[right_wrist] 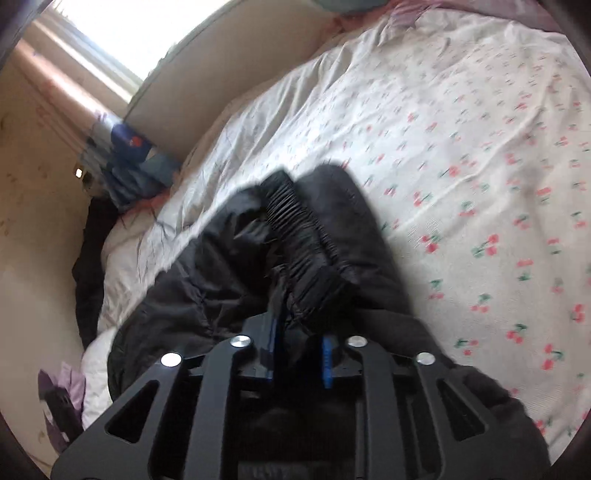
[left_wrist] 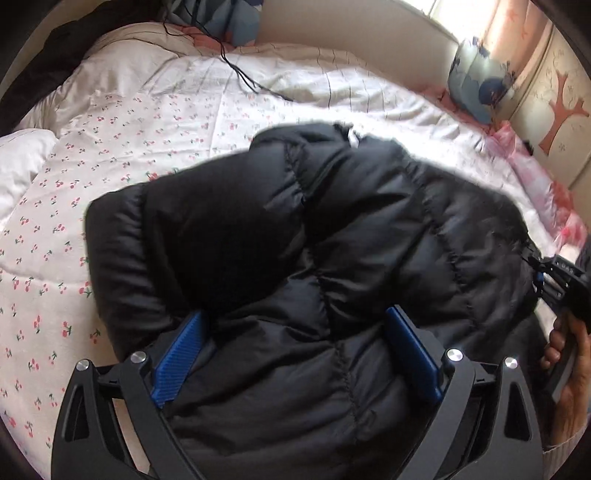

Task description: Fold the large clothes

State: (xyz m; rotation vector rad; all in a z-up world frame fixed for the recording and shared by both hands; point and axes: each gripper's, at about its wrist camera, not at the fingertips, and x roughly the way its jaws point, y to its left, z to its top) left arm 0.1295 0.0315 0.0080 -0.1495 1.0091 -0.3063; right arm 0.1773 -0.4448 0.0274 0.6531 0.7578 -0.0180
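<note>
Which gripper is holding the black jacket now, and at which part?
The right gripper pinches the black jacket at its elastic hem; the left gripper stands open, holding nothing.

Daylight pours in from a window (left_wrist: 461, 14), blown out to pure white in both views. The quilt (left_wrist: 166, 122) glows bright and the black jacket (left_wrist: 295, 229) swallows detail. Motion blur smears the jacket's edges and the quilt's cherry print in the right wrist view. Fisheye bends everything, with dark vignette at the corners. Glints spark off the gripper bolts (right_wrist: 171, 359).
</note>
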